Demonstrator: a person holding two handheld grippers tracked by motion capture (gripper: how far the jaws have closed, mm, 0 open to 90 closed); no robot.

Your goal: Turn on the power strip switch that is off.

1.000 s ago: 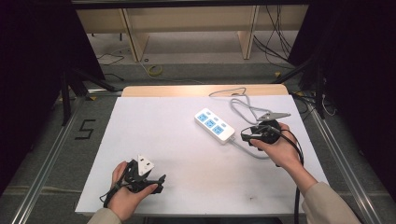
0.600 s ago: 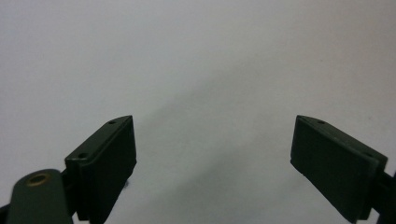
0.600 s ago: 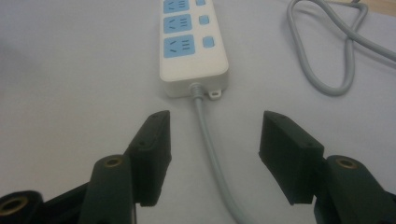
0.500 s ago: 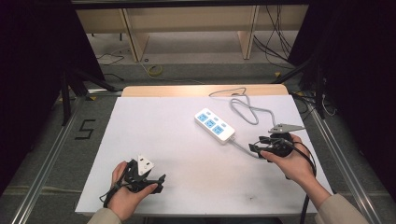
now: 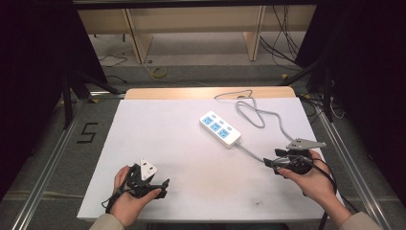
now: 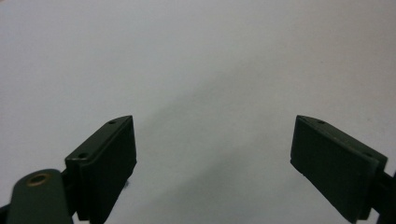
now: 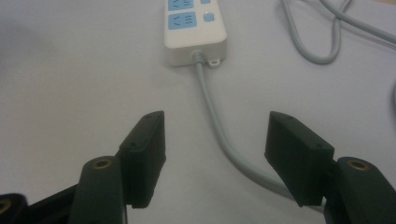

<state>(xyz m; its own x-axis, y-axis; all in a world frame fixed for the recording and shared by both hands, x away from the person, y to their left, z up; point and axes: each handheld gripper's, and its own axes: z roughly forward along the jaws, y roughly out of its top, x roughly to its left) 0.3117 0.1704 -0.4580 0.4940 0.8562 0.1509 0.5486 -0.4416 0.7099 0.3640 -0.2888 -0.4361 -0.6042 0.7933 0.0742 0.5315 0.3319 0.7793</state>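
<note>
A white power strip (image 5: pixel 220 128) with blue sockets lies right of the table's middle; its near end (image 7: pixel 194 29) shows in the right gripper view. Its grey cable (image 5: pixel 253 113) loops toward the back edge and also runs toward the right hand. My right gripper (image 5: pixel 269 164) rests near the right front edge, jaws open, with the cable (image 7: pixel 215 126) passing between them on the table. My left gripper (image 5: pixel 162 188) sits at the front left, open; in the left gripper view its jaws (image 6: pixel 212 154) hold nothing over bare white surface.
The white table (image 5: pixel 158 139) has a wooden strip (image 5: pixel 191 93) along its back edge. Wooden shelving legs and loose cables stand on the floor behind. A "5" mark (image 5: pixel 87 132) is taped on the floor at left. Metal rails run along both sides.
My right gripper has moved toward the front right, away from the power strip, and now lies low over the cable. The left gripper has stayed in place.
</note>
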